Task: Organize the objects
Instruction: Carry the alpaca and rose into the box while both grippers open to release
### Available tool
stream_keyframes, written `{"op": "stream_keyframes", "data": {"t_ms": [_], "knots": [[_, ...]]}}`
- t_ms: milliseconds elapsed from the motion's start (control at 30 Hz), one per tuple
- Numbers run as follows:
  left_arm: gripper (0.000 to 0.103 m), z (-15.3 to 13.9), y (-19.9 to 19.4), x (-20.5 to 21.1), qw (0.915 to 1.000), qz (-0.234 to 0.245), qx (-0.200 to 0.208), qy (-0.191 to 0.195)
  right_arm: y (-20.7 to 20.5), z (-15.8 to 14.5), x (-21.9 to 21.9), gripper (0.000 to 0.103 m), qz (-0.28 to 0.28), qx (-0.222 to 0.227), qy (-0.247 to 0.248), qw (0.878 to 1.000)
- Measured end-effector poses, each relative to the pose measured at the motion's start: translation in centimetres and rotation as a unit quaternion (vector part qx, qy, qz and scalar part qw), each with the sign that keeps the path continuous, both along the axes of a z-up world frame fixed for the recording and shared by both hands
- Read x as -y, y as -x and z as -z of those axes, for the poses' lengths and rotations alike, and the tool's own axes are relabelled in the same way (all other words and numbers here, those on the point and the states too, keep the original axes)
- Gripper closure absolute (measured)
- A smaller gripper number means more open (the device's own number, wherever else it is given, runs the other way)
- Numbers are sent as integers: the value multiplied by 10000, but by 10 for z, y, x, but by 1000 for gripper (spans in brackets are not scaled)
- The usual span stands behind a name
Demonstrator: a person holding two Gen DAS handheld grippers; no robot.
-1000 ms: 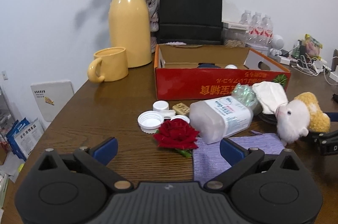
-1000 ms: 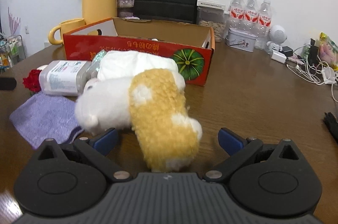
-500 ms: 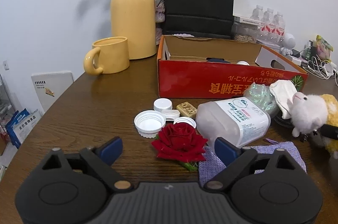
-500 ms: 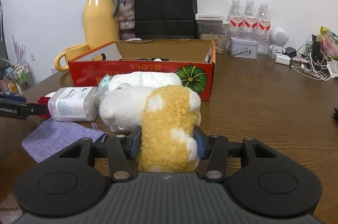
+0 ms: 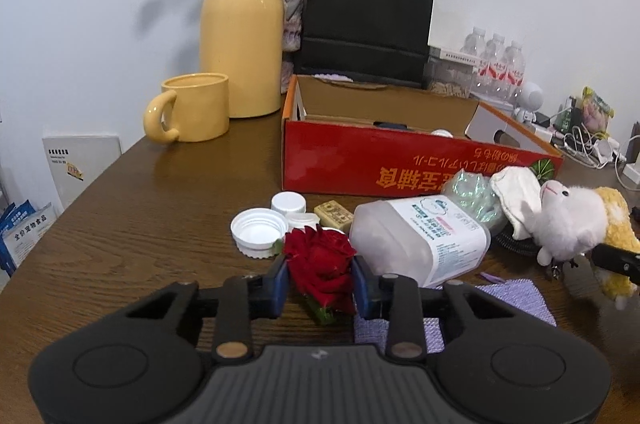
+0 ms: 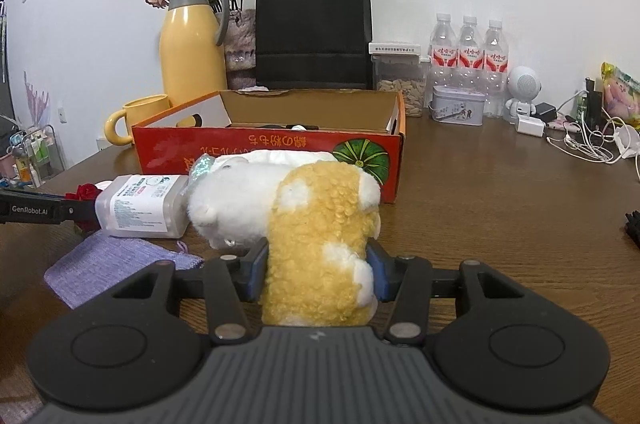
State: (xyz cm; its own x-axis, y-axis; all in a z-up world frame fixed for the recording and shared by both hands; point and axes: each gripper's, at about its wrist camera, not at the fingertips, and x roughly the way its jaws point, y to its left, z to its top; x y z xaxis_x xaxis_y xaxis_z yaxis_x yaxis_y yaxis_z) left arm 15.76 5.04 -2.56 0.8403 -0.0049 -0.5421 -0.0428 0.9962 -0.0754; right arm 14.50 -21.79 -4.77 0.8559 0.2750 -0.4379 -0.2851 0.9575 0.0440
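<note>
Your left gripper [image 5: 319, 278] has just been closing and now its blue pads press on the red rose [image 5: 322, 264], which lies on the table [image 5: 120, 244] beside the plastic bottle [image 5: 420, 242]. Your right gripper [image 6: 317, 270] squeezes the yellow body of the plush toy [image 6: 316, 224] before the red box [image 6: 264, 153].

Both hand-held grippers [image 5: 319, 282] [image 6: 317, 270] apparently clamped.

On the surface [image 6: 500, 191] we count one red carton [image 6: 256, 155], one yellow jug [image 6: 192, 51], one yellow mug [image 5: 192, 111], one black paper bag [image 6: 314, 23] and three water bottles [image 6: 468, 59]. Nearer us lie one red rose [image 5: 320, 264], one plush sheep [image 6: 316, 224], one plastic bottle [image 5: 420, 240], one purple cloth [image 6: 108, 268] and three white caps [image 5: 260, 230].
</note>
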Motion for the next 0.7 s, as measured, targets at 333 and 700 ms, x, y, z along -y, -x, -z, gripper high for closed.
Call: {"op": "stream_keyframes", "data": {"t_ms": [333, 700], "knots": [[74, -25, 18, -2, 9988, 16, 472, 142, 10, -12, 4, 55, 39, 284, -216, 9994], [74, -72, -3, 23, 9944, 198, 1015, 203, -18, -50, -11, 55, -22, 756, -346, 9965]]}}
